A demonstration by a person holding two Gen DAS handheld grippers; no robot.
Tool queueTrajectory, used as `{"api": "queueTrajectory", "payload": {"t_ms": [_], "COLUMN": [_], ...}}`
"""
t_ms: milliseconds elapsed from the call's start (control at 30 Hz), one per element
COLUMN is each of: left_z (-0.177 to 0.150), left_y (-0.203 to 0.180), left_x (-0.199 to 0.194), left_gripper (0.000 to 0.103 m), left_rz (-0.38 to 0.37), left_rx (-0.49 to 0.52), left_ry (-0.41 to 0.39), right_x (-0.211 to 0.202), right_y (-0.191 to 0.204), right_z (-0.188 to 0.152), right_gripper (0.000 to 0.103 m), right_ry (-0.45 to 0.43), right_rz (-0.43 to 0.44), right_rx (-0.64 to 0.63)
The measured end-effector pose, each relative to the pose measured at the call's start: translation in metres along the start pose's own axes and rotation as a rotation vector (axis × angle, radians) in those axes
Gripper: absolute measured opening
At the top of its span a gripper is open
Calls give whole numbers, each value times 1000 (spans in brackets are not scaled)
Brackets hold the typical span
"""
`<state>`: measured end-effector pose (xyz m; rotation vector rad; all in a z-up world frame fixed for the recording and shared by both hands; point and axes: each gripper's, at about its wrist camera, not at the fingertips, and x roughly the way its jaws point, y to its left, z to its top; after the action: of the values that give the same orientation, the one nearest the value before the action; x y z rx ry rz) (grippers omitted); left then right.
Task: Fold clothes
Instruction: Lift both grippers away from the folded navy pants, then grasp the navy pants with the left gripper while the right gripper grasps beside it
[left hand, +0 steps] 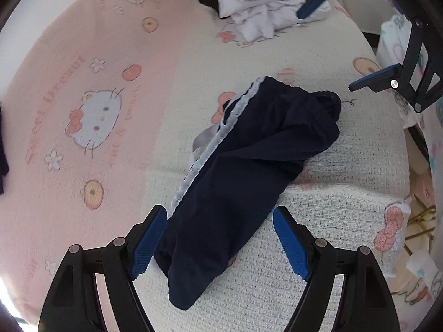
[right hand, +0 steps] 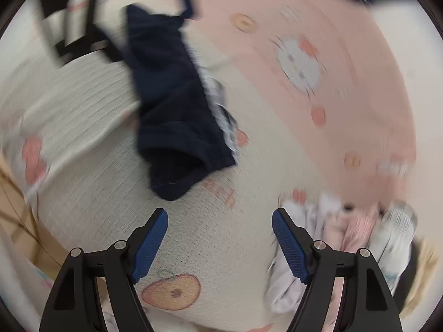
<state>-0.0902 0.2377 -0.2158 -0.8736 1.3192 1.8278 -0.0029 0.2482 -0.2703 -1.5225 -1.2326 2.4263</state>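
Navy shorts (left hand: pixel 243 166) with a white side stripe (left hand: pixel 210 149) lie bunched lengthwise on a bed, over a pink-and-cream blanket (left hand: pixel 83 83) printed with cartoon cats, flowers and doughnuts. In the left wrist view the shorts run from about 6 o'clock up toward 1 o'clock, elastic waistband at the far end, hem end nearest the camera.

Left gripper (left hand: pixel 220 235): fingers released, spread wide, blue pads facing in. The near end of the shorts lies between them. The left pad sits right at the cloth's edge; whether it touches, I cannot tell. The right pad stands clear of the fabric.

Right gripper (right hand: pixel 220 238): fingers also released and empty, only cream blanket between the pads. In its own view, which is heavily blurred, the shorts (right hand: pixel 171 105) sit at 12 o'clock, just beyond the fingertips and apart from them. In the left view this gripper (left hand: pixel 329 38) shows at 2 o'clock, past the waistband end, not touching it.

Pile of pale clothes (left hand: pixel 265 2), pink and white, at 12 o'clock in the left view, well apart from the shorts; the same pile (right hand: pixel 346 238) at 4 o'clock in the right view, just beside the right finger.

Dark cloth scrap (left hand: pixel 3 149) at 9 o'clock edge, left view; too little shows to identify.
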Motion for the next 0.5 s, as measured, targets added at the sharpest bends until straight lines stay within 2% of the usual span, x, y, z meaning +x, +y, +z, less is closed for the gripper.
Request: {"api": "queueTrajectory", "payload": {"t_ms": [100, 267, 400, 500], "left_z": [3, 11, 16, 18], "left_y": [-5, -6, -10, -16], "left_x": [5, 14, 18, 18], "left_gripper": [78, 78, 78, 78], "left_rz": [0, -54, -55, -33], "left_rx": [36, 33, 90, 172], "left_ry": [-13, -12, -28, -58], "right_x": [2, 8, 14, 16], "right_y": [12, 21, 25, 25], "right_z": [1, 1, -4, -8], "right_gripper": [77, 77, 77, 77], "right_ry": [-1, 12, 22, 9], "right_rz": [-32, -44, -48, -70], "right_rx": [-79, -115, -113, -108]}}
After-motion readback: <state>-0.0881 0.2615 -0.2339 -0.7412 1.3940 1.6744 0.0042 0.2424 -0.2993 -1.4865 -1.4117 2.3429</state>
